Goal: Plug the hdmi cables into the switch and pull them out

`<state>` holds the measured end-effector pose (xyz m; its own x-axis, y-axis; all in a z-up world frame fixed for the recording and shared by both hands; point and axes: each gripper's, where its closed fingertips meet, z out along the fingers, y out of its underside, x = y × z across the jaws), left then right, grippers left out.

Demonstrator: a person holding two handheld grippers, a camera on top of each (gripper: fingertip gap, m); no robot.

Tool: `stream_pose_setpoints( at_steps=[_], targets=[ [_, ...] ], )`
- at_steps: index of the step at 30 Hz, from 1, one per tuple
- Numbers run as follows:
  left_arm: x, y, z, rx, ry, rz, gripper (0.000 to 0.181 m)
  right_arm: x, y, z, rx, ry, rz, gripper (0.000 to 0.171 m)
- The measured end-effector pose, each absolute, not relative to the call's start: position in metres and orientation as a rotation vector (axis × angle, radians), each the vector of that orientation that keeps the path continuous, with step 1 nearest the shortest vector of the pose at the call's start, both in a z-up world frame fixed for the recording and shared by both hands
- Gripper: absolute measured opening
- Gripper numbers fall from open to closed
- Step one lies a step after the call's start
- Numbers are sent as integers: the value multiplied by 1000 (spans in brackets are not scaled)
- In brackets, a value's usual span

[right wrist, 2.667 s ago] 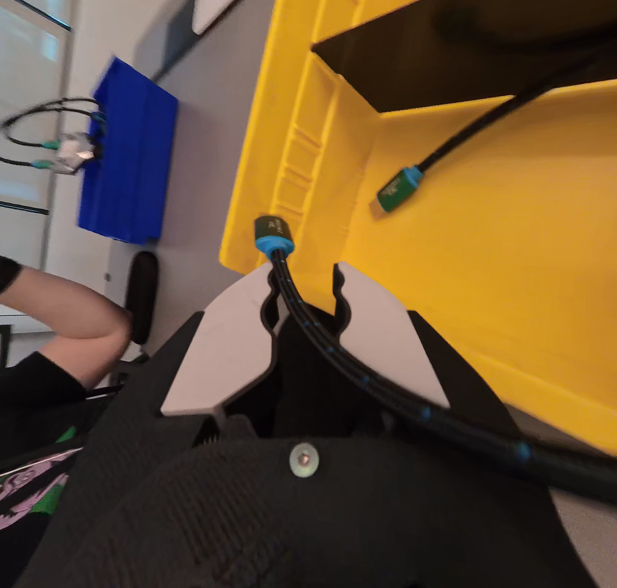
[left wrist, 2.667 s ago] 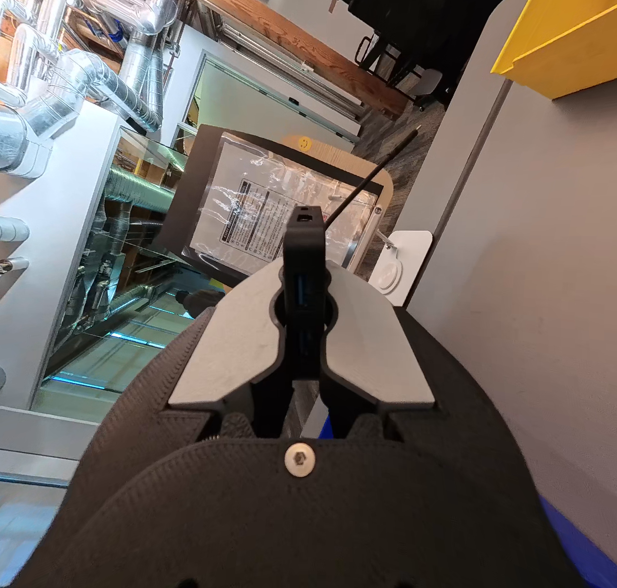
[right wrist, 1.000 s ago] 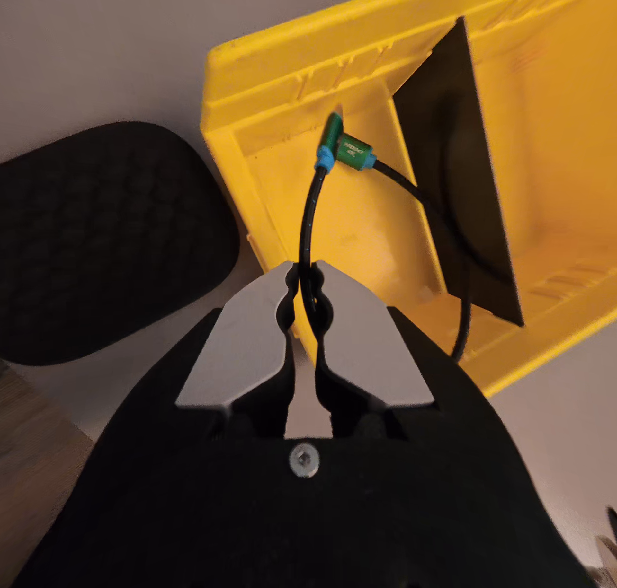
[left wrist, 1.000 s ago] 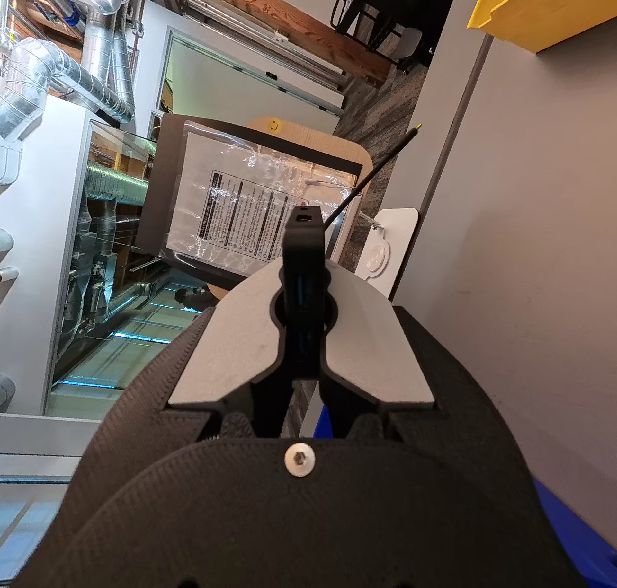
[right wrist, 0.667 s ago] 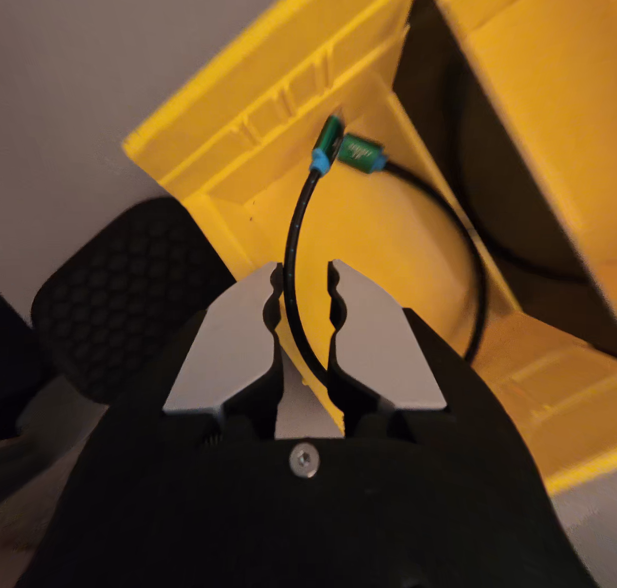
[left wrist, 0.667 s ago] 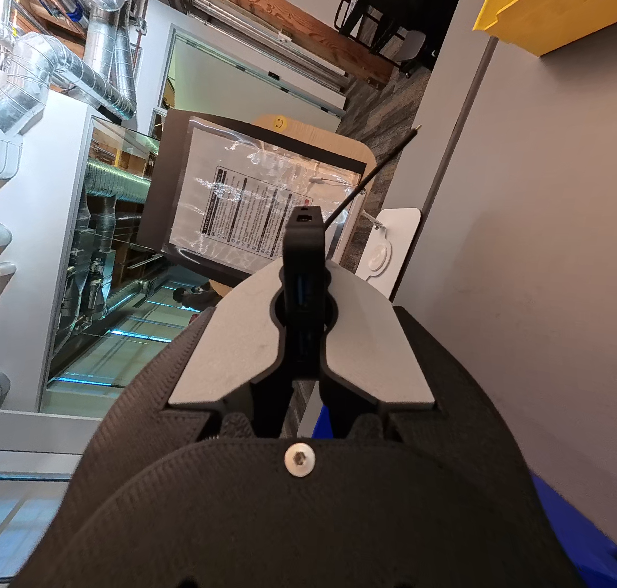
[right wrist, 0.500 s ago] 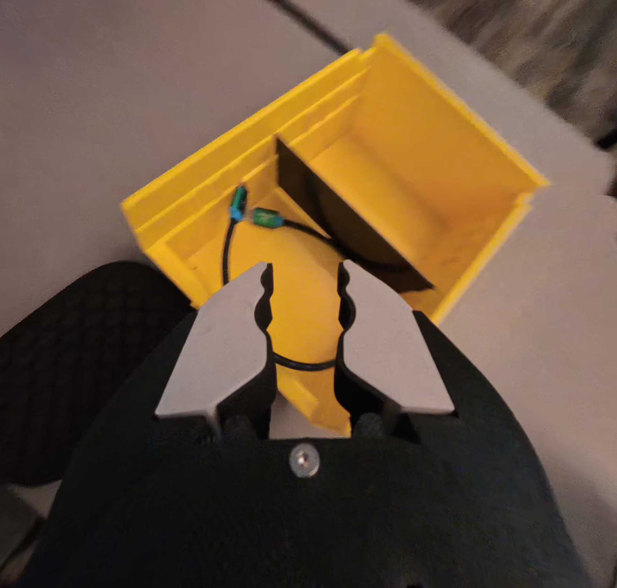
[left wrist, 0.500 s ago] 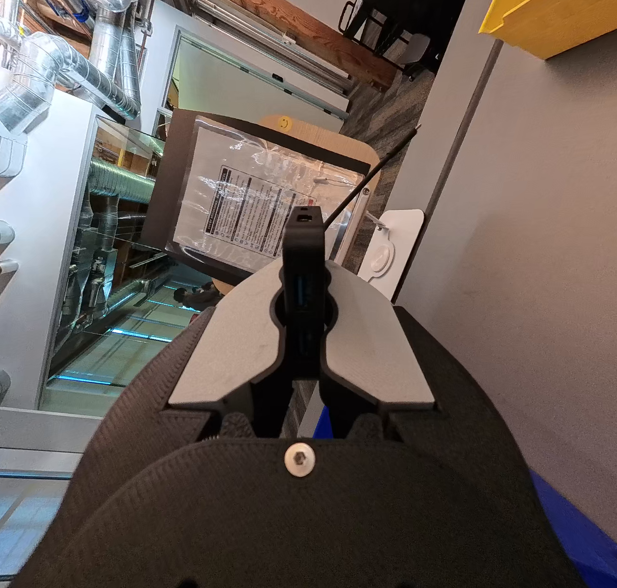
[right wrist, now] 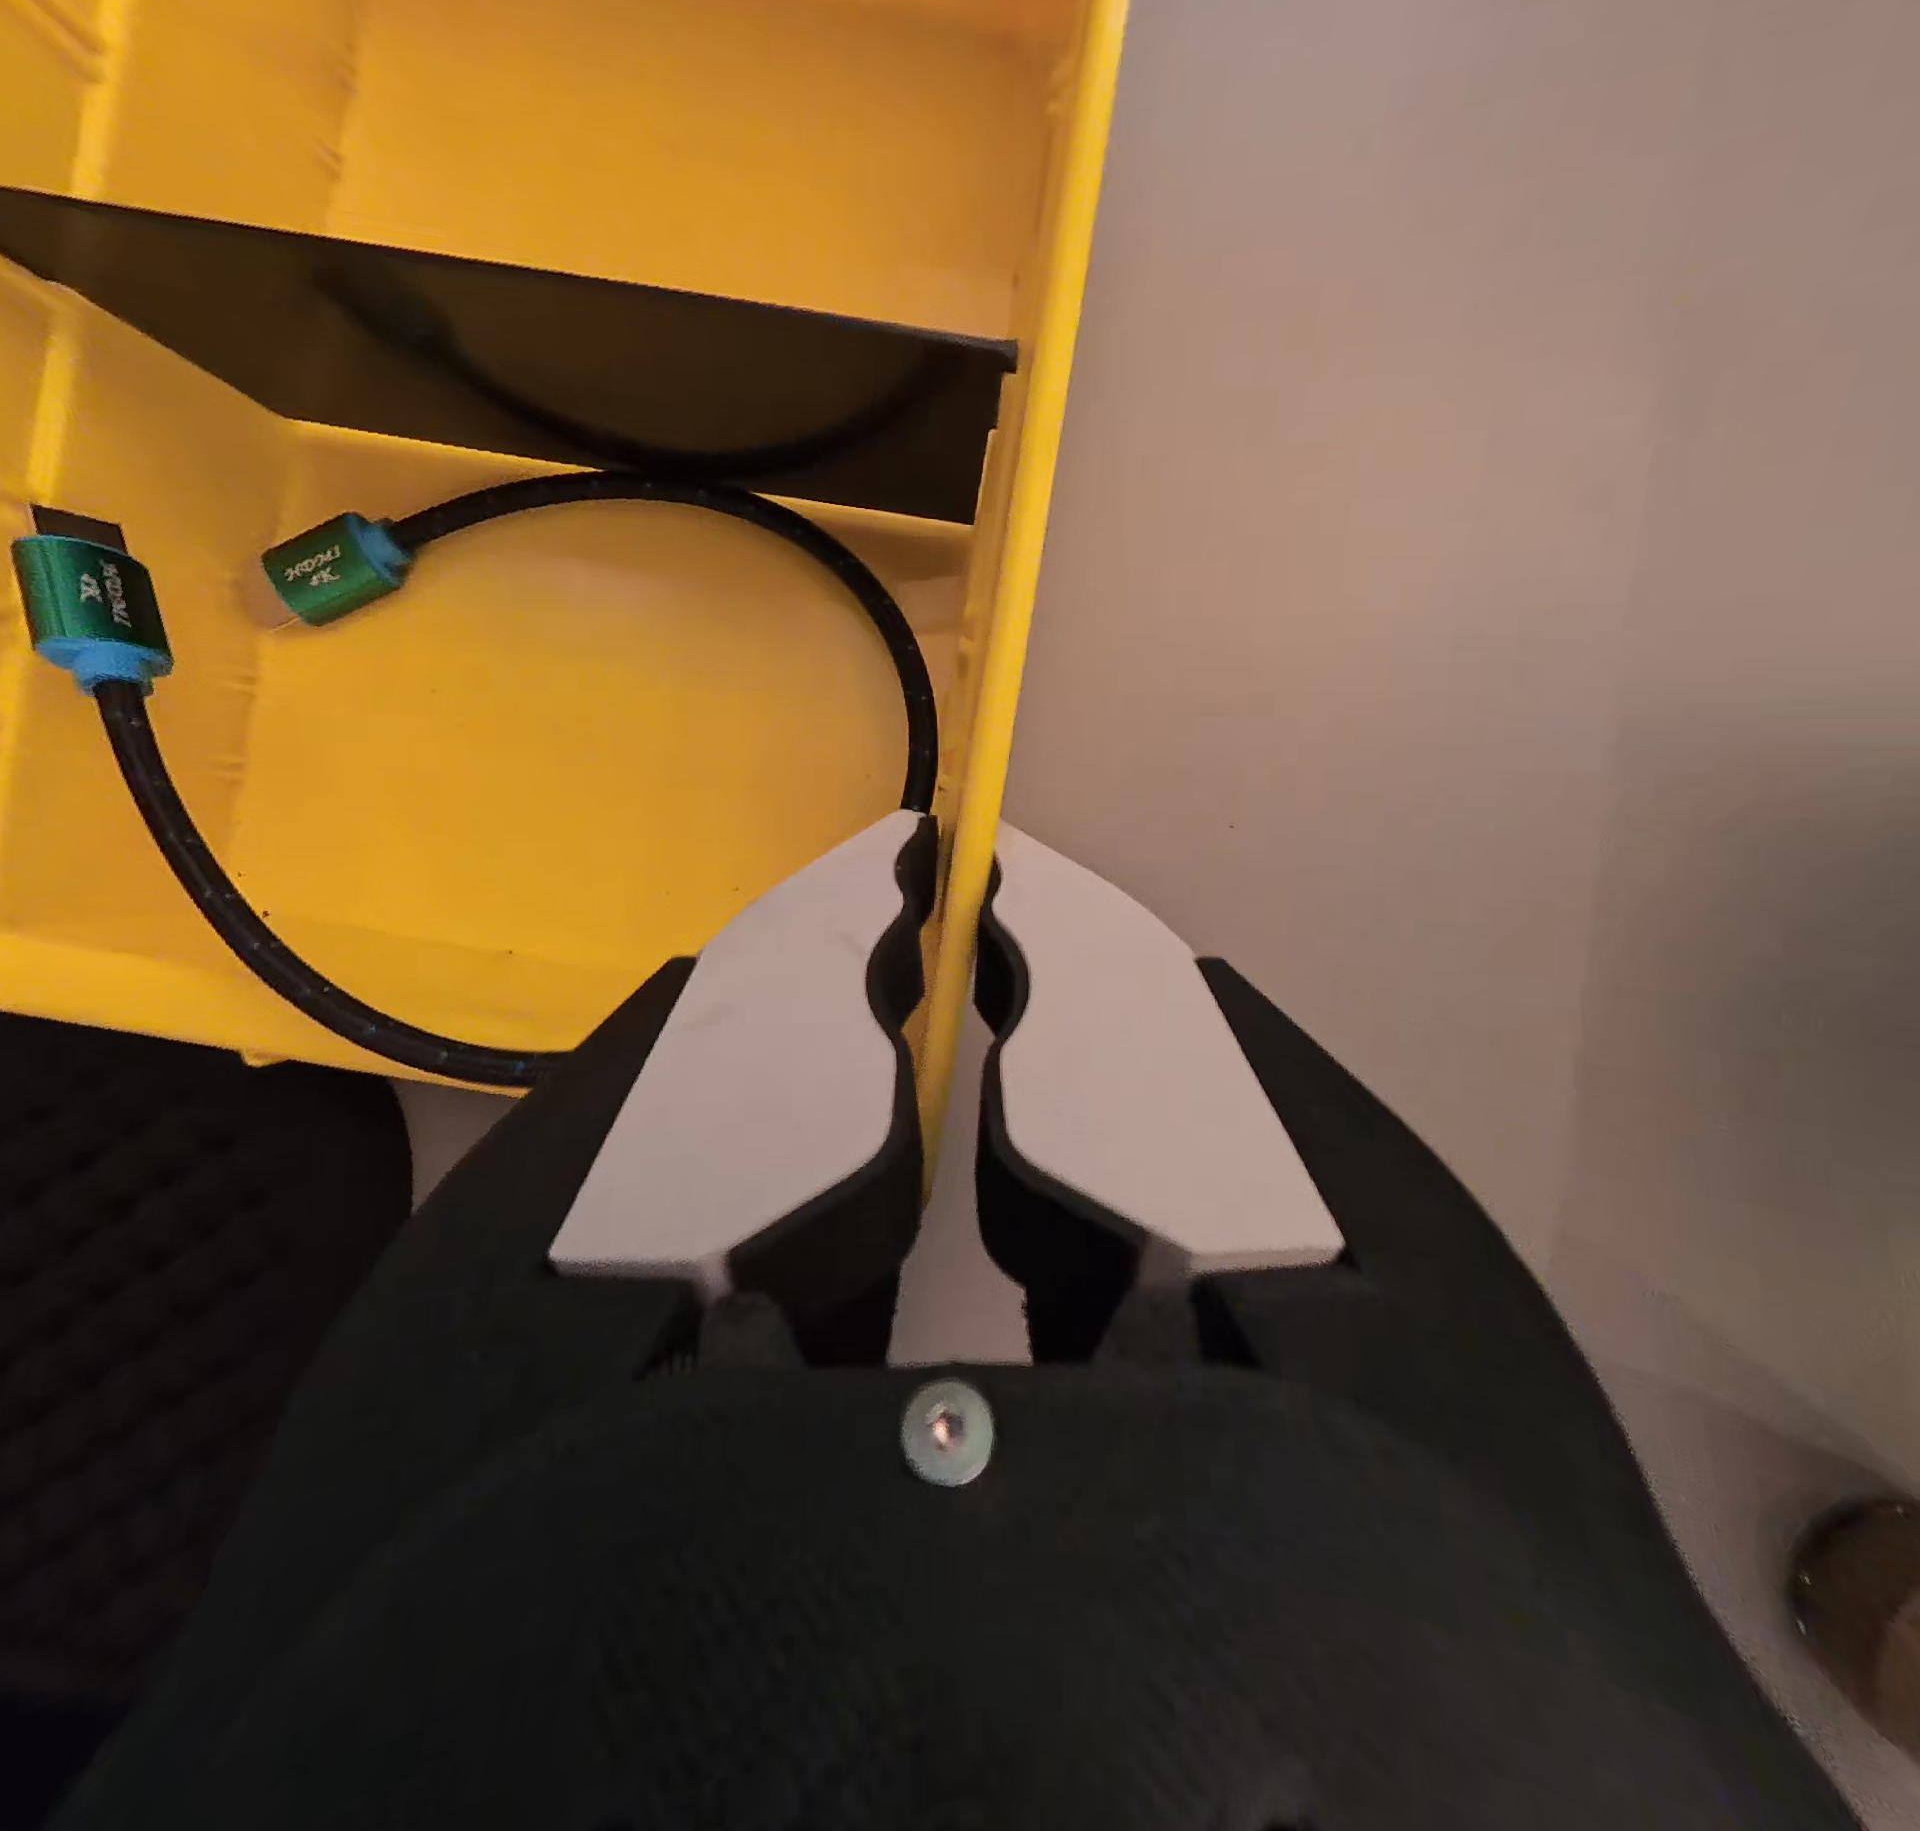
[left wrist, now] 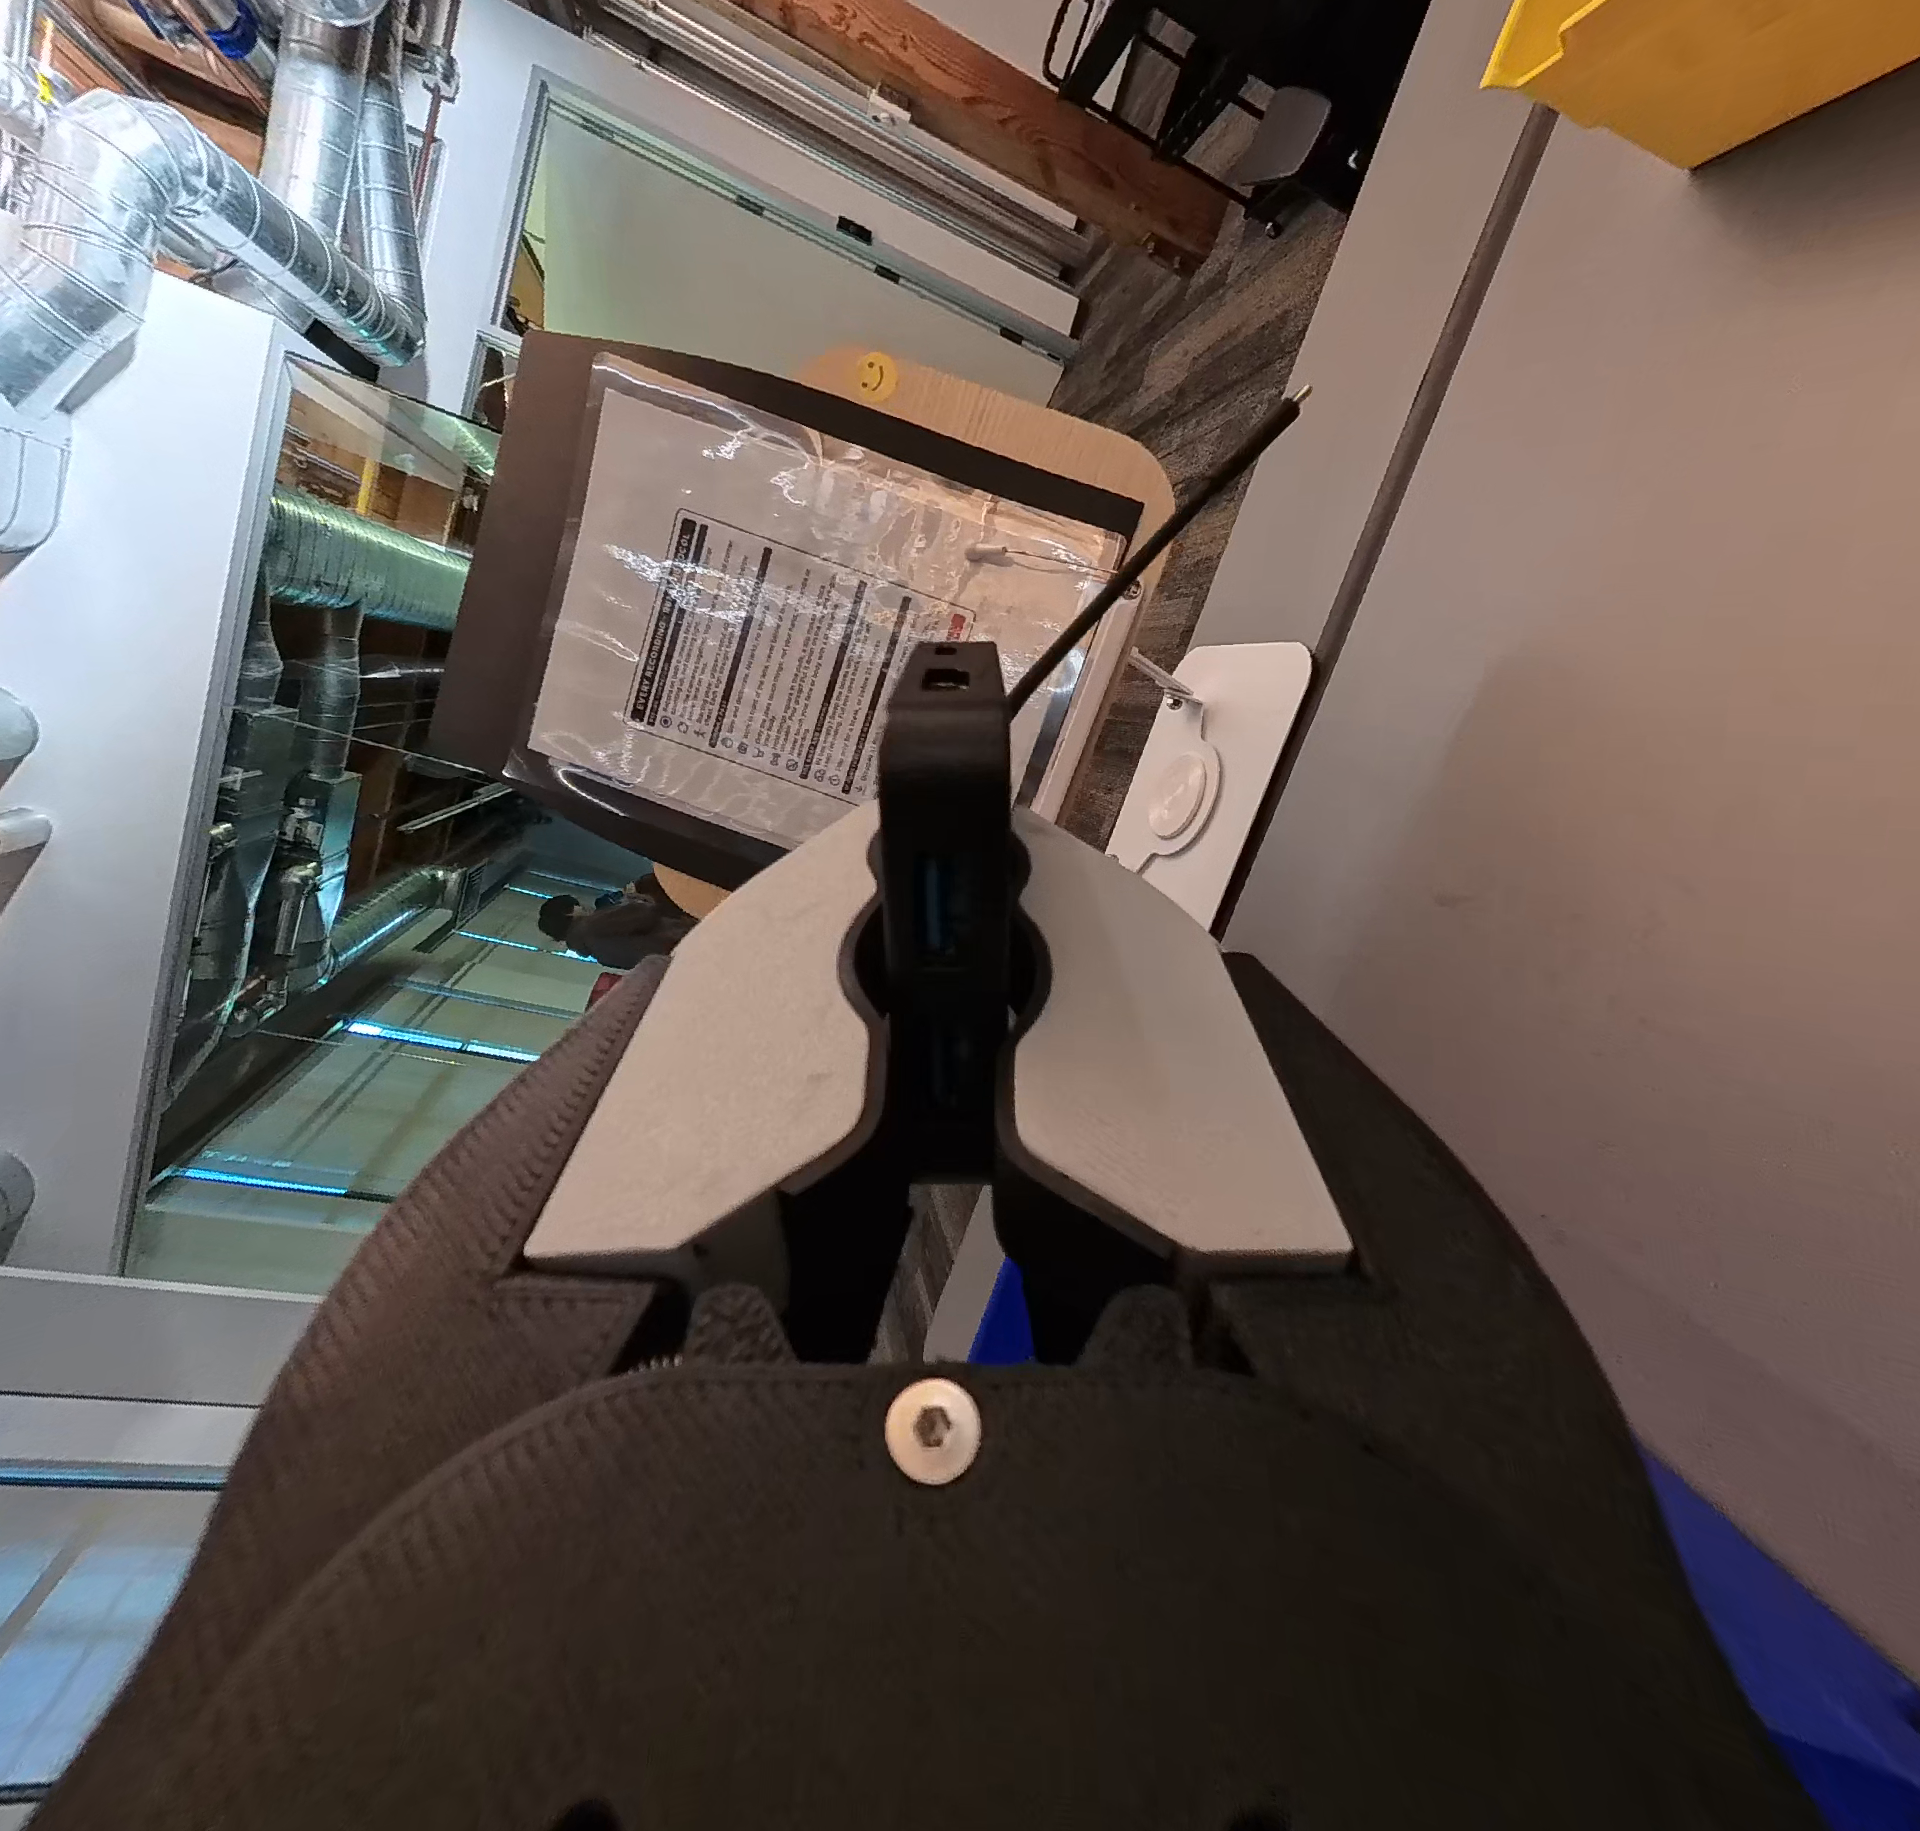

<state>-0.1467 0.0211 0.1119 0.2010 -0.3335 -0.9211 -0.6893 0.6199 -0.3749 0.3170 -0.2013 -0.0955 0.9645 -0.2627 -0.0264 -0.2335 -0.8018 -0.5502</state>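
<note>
My left gripper (left wrist: 943, 825) is shut on the black HDMI switch (left wrist: 943, 742) and holds it upright in the air, with no cable in its ports. A black braided HDMI cable (right wrist: 894, 659) lies curled in the yellow bin (right wrist: 623, 98). Both its green plugs (right wrist: 332, 581) (right wrist: 88, 602) rest on the bin floor. My right gripper (right wrist: 958, 831) sits at the bin's right wall (right wrist: 1081, 171). Its jaws stand a narrow gap apart with the wall's rim between them. The cable is free of the gripper.
A black divider (right wrist: 520, 327) crosses the bin. A black textured pad (right wrist: 156, 1262) lies on the grey table beside the bin. In the left wrist view there are the yellow bin's corner (left wrist: 1714, 36), a blue bin (left wrist: 1849, 1625), a white plate (left wrist: 1216, 753) and a sign board (left wrist: 790, 638). Left tips to right tips: about 55 cm.
My right gripper let go of the cable, which dropped into the bin. It then swung to the bin's right wall and narrowed its jaws around the rim. The left gripper barely moved.
</note>
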Motion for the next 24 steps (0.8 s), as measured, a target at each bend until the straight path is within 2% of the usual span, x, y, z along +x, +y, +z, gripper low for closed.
stream_pose_setpoints(
  at_steps=[4,6,10,12,14,16,18,20,24],
  targets=[
    [-146,25,110,-948,1398,301,13,320,-202,-94,-2559,337,-170,10],
    [-145,28,108,-951,1395,291,13,328,-205,-82,-2537,327,-363,15],
    [-140,31,103,-939,1412,278,13,311,-187,-13,-2308,217,-851,24],
    [-134,28,97,-901,1446,283,13,245,-141,26,-2105,-46,-809,26],
    [-126,23,90,-865,1486,277,13,141,-98,60,-1857,-404,-624,29],
    [-117,15,82,-828,1529,258,13,35,-81,79,-1635,-746,-454,29],
    [-110,6,75,-802,1568,229,13,-35,-77,86,-1490,-961,-430,29],
    [-104,-4,69,-773,1607,202,13,-80,-75,87,-1405,-1118,-400,30],
    [-96,-25,60,-724,1675,117,13,-113,-66,82,-1351,-1271,-371,34]
  ],
)
